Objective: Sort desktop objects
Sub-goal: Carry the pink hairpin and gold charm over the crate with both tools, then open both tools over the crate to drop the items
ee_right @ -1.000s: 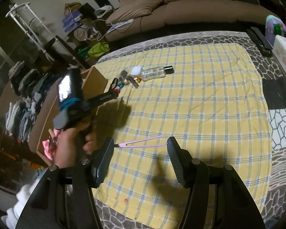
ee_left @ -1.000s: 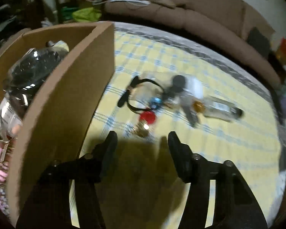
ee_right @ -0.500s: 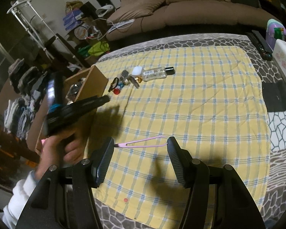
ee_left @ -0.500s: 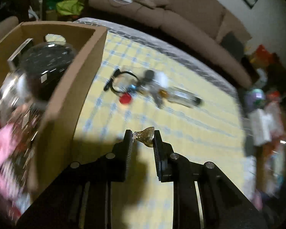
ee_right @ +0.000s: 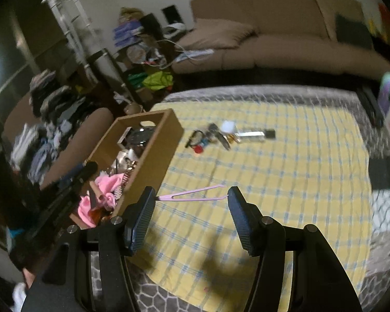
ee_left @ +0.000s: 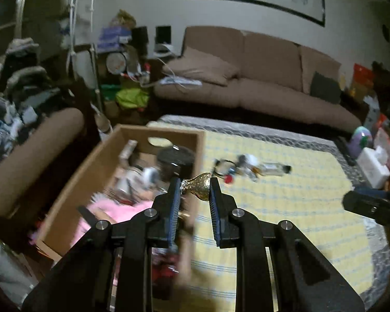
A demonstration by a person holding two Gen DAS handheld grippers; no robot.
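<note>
Left wrist view: the left gripper [ee_left: 195, 188] is clamped narrow on a small gold trinket [ee_left: 198, 188], held over the right wall of the cardboard box [ee_left: 106, 153]. Right wrist view: the right gripper [ee_right: 191, 200] stands half open and empty, with pink tweezers [ee_right: 192, 195] on the yellow plaid cloth [ee_right: 286, 182] just right of the box.

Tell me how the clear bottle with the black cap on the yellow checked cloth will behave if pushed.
The clear bottle lies on its side, so a sideways nudge would probably roll it. It looks rigid rather than squashy, possibly glass, so treat it as breakable. Its smooth wall may slip between pads. Small items crowd its uncapped end.
</note>
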